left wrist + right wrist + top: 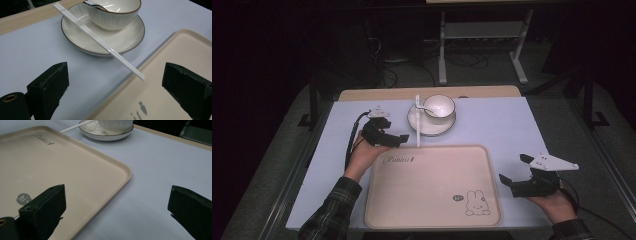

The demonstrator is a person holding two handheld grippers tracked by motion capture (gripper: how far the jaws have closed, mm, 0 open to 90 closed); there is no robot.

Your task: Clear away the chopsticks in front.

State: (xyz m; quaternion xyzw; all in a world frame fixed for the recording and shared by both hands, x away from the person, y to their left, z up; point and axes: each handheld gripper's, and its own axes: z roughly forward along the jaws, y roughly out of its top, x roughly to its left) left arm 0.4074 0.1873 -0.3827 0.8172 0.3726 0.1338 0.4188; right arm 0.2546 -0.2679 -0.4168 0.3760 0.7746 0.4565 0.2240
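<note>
On the left side of the table, the left gripper (388,136) is held above the grey-blue table cover (507,125), just left of the far left corner of the tray (384,200). Its jaws stand wide apart and hold nothing. In the left gripper view they look toward the chopsticks (100,41), so I judge that picking these up is the work in hand.

The chopsticks are white and lie together. Their far ends rest on the left rim of the saucer (414,122) and their near ends come down at the far edge of the tray; whether the tips touch the tray I cannot tell. On the saucer stands a white bowl (439,106) with a brown rim, and a spoon (421,107) leans in it. All of this is at the far middle of the table.

The tray is beige and bare, at the near middle. It seems that nothing has been moved onto it yet, so the task looks to be at its beginning: the chopsticks are not gripped and the dishes are outside the tray.

On the right, near the tray's near right corner, the right gripper (518,175) waits with jaws also open and empty.

As for writing, the tray carries the word "Rabbit" (398,160) in script at its far left. At its near right there is a drawn rabbit (477,204) with a small grey bubble (23,198) that reads "hi".
</note>
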